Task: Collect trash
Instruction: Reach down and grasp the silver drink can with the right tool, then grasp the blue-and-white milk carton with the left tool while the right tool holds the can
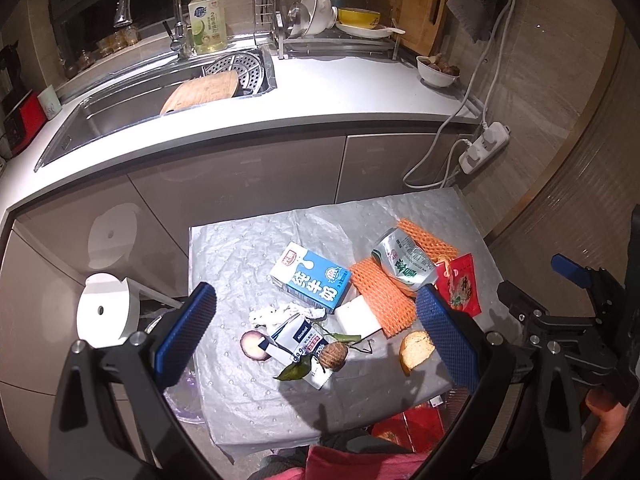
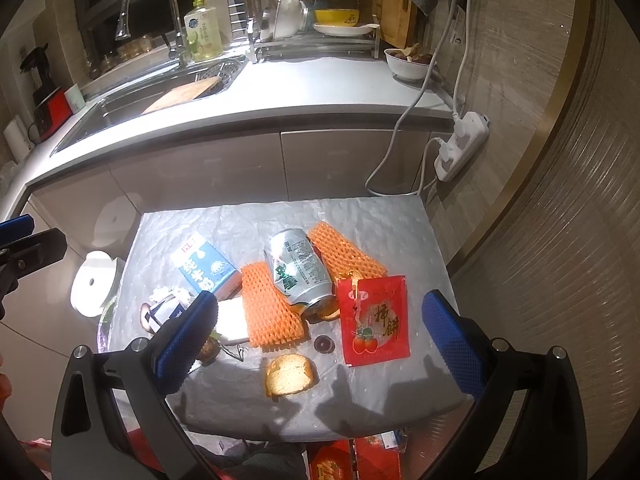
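Trash lies on a small table under a grey padded sheet [image 1: 248, 248] [image 2: 400, 224]. There is a blue milk carton [image 1: 310, 282] [image 2: 206, 266], a crushed green can [image 1: 404, 264] [image 2: 300, 270], two pieces of orange foam net [image 1: 382, 300] [image 2: 268, 306], a red snack wrapper [image 1: 460, 284] [image 2: 374, 320], a bread piece [image 1: 416, 350] [image 2: 290, 374], an alcohol-wipe packet [image 1: 298, 340], a crumpled tissue [image 1: 280, 314] and a purple vegetable slice [image 1: 254, 344]. My left gripper [image 1: 316, 334] hovers open above the near items. My right gripper [image 2: 320, 336] hovers open over the bread and wrapper.
Behind the table runs a kitchen counter [image 1: 320, 92] with a sink [image 1: 132, 108], a dish rack [image 1: 336, 20] and a bowl [image 1: 438, 72]. A power strip [image 1: 484, 146] hangs on the right wall. A white round lid [image 1: 106, 310] stands left of the table. Red packaging [image 2: 356, 460] lies below the near edge.
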`<state>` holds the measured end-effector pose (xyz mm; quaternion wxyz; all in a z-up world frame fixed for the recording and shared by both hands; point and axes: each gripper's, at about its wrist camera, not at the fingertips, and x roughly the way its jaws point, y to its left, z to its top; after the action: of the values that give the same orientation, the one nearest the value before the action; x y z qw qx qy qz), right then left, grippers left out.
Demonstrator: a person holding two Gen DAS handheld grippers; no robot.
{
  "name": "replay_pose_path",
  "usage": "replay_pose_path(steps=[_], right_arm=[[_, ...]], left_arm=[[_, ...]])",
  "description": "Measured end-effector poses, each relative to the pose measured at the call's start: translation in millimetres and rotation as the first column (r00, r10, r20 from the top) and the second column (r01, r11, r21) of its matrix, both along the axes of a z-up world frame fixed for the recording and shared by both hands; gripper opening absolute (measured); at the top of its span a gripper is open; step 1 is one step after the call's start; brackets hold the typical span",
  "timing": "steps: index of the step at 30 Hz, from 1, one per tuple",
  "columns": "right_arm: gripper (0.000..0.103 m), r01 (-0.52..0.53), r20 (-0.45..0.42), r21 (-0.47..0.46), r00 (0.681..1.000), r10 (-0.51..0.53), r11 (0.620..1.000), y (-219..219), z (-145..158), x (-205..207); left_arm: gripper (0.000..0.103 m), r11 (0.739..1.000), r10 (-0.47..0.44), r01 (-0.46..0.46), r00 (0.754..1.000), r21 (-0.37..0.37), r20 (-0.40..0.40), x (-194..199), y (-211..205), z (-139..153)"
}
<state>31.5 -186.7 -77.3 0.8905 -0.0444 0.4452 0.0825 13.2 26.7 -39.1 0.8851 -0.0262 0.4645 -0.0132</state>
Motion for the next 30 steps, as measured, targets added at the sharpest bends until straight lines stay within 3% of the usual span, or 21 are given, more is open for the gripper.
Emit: replay_pose_path(steps=[4,10,15,21,23,27,30], right_arm=[[0.101,-0.037,-0.009,-0.023,0.999,0.037,0.999,1.1,-15.7,11.3],[0.101,-0.167,-0.058,-0.069,0.985,0.163,0.984,15.0,-63.1,47.8],[0.101,-0.263,-0.144,-0.066,0.957,0.251,0.963,31.2,-114.3,89.7],[0.101,-0.313,-0.248,-0.050,0.924,0.291,0.949,44.8,-157.1,129.4],[0.097,-0.326,-0.276,-0.059,0.914,0.299,0.943,49.2,-167.0,137.1],[0.077,-0.345,-0.324,-0.039,0.892,0.314,0.938,50.9,-178.6,144.6],[0.077,-0.342,-0.305,-0.027,0.898,0.318,0.939,45.9,-174.8,145.5]], left_arm=[[0.096,1.000,-0.006,0.006,1.000,0.000,0.014,0.0,4.7,-13.1],[0.096,0.999,-0.037,0.038,0.999,0.039,-0.026,-2.6,9.7,-43.1],[0.096,0.998,-0.052,0.055,0.996,0.029,-0.072,-3.0,12.9,-60.2],[0.096,0.996,-0.042,0.051,0.993,0.073,-0.107,3.7,11.9,-69.9],[0.096,0.996,-0.031,0.041,0.992,0.081,-0.120,8.8,13.4,-72.5],[0.096,0.996,-0.010,0.023,0.991,0.090,-0.134,21.4,13.0,-75.2],[0.096,0.997,0.015,-0.002,0.988,0.081,-0.152,34.6,12.2,-78.6]])
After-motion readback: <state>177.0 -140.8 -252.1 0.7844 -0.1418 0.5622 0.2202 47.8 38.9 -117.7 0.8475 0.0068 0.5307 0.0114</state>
